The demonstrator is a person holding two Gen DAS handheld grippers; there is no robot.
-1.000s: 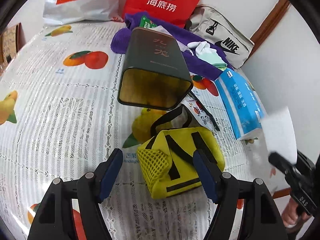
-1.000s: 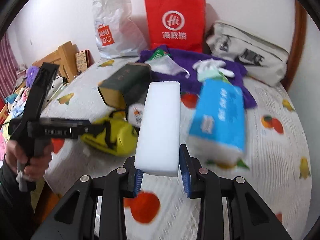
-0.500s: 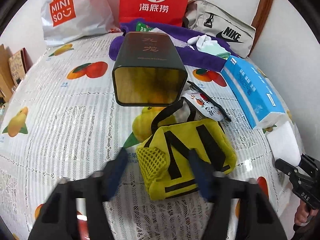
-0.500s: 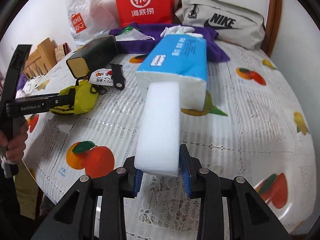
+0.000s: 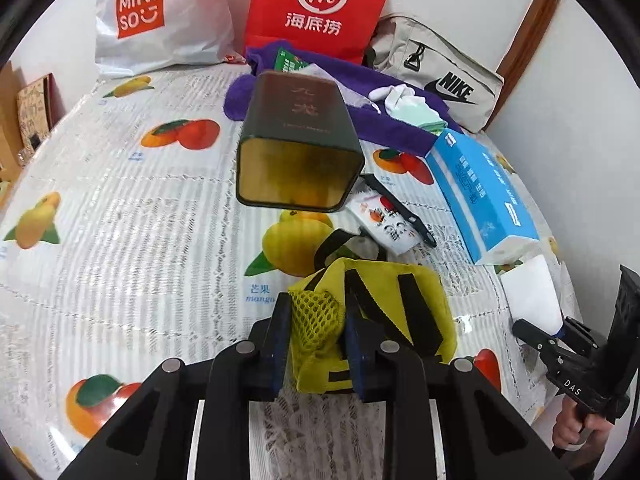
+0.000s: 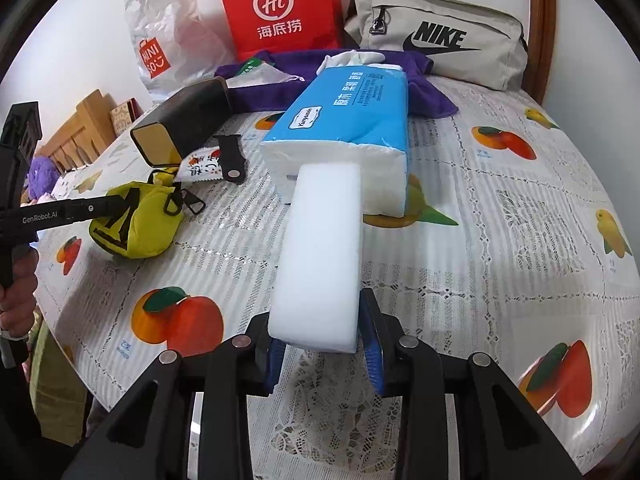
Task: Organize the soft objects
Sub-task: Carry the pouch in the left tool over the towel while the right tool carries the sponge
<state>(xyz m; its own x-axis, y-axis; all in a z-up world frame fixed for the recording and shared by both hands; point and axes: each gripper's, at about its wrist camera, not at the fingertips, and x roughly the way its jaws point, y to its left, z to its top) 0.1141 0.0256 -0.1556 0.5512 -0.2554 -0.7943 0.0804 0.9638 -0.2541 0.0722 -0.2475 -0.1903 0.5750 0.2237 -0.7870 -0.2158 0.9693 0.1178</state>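
Note:
My left gripper [image 5: 316, 332] is shut on the mesh corner of a yellow fabric pouch [image 5: 392, 312] with black straps, which rests on the fruit-print tablecloth [image 5: 120, 220]. The pouch also shows in the right wrist view [image 6: 136, 224], with the left gripper [image 6: 116, 206] pinching it. My right gripper [image 6: 324, 332] is shut on a white sponge block [image 6: 324, 248], held just above the cloth with its far end at a blue tissue pack [image 6: 352, 120]. The sponge [image 5: 532, 296] and tissue pack [image 5: 480, 188] also show at the right of the left wrist view.
A dark tin box [image 5: 300, 140] lies on its side mid-table. A snack packet [image 5: 384, 224] and a black strap [image 5: 400, 208] lie beside it. A purple towel [image 5: 384, 116], white socks [image 5: 400, 96], a red bag [image 5: 320, 4], a Miniso bag [image 5: 152, 20] and a Nike pouch [image 5: 440, 76] are at the back.
My left gripper has closed from wide open onto the yellow pouch's mesh corner. My right gripper carried the sponge down and forward until it lies close to the tissue pack's end.

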